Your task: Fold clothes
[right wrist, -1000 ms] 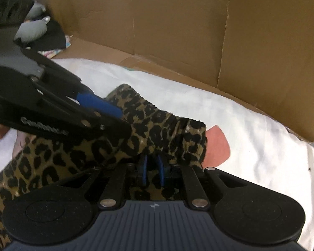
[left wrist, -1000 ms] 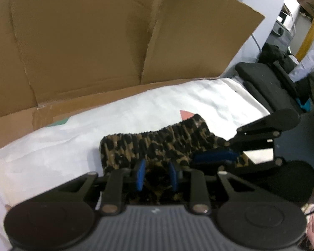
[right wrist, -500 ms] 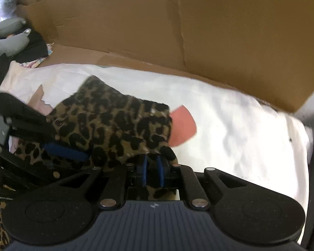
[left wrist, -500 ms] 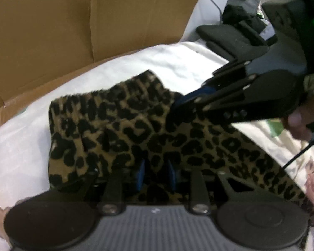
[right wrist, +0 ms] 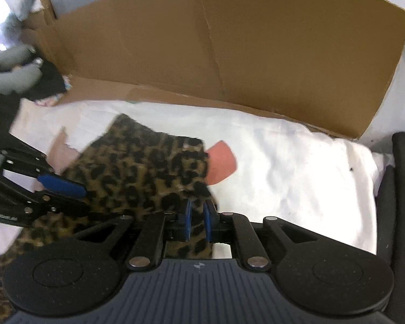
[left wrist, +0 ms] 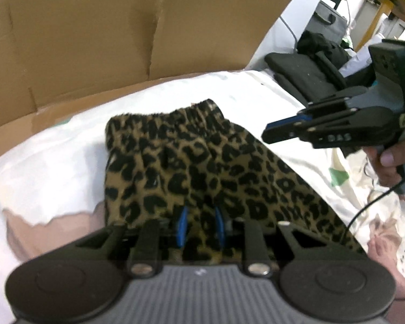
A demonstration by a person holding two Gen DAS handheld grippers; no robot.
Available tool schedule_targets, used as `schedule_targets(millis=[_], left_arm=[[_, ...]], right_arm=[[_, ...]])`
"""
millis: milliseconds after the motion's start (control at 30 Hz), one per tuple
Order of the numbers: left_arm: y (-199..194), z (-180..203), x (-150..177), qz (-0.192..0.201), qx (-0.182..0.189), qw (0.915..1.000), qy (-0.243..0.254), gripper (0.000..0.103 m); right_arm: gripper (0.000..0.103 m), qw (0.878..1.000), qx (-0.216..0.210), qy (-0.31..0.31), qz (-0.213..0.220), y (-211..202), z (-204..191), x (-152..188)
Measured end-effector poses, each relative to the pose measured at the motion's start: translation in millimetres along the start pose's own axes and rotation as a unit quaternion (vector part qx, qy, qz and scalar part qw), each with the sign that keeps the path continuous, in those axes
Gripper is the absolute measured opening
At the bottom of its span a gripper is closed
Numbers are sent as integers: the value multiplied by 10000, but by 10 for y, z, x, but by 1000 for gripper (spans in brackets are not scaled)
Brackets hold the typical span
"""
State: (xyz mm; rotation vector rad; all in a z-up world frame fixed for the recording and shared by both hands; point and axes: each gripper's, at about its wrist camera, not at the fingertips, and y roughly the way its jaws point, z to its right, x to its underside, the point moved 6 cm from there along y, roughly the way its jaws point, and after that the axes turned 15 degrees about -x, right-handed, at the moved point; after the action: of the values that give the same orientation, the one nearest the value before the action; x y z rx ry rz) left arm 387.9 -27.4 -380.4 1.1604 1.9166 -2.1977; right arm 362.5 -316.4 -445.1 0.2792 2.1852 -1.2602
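Two tools | left tool (left wrist: 199, 225) and right tool (right wrist: 196, 220) each clamped on leopard garment (left wrist: 191, 162)

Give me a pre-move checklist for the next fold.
1. Left gripper grips garment: ok, cloth sits between its pads.
2. Right gripper grips garment: cannot tell. Its own view shows cloth between the pads, but the left view shows its tip beside the cloth edge.
3. Waistband down on sheet: ok.
4. Bare sheet beyond the garment: ok.
5. Cardboard apart from garment: ok, a strip of sheet lies between.
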Motion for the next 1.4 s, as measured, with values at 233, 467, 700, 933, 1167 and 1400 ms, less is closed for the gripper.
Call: schedule_targets(millis=[233, 467, 700, 933, 1167, 1400], left_arm=[[-36, -11, 255, -162, -141, 9996, -180, 24], [104, -66, 469, -397, -573, 9974, -172, 25], [64, -126, 626, -471, -665, 9962, -299, 24], [-80, -47, 855, -576, -614, 9960, -297, 25], [-292, -141, 1019, -840, -572, 9931, -590, 25], [-526, -397, 1159, -894, -764, 9884, -965, 26]], right_arm=[[30, 9992, -303, 168, -211, -55, -274, 362], [38, 9985, -103, 285, -453, 28, -247, 725], [40, 9967, 364, 301, -658, -52, -74, 932], [40, 9962, 423, 365, -673, -220, -33, 1054], [40, 9941, 526, 357, -880, -378, -27, 1202], [40, 9925, 445, 625, -951, -509, -28, 1304]])
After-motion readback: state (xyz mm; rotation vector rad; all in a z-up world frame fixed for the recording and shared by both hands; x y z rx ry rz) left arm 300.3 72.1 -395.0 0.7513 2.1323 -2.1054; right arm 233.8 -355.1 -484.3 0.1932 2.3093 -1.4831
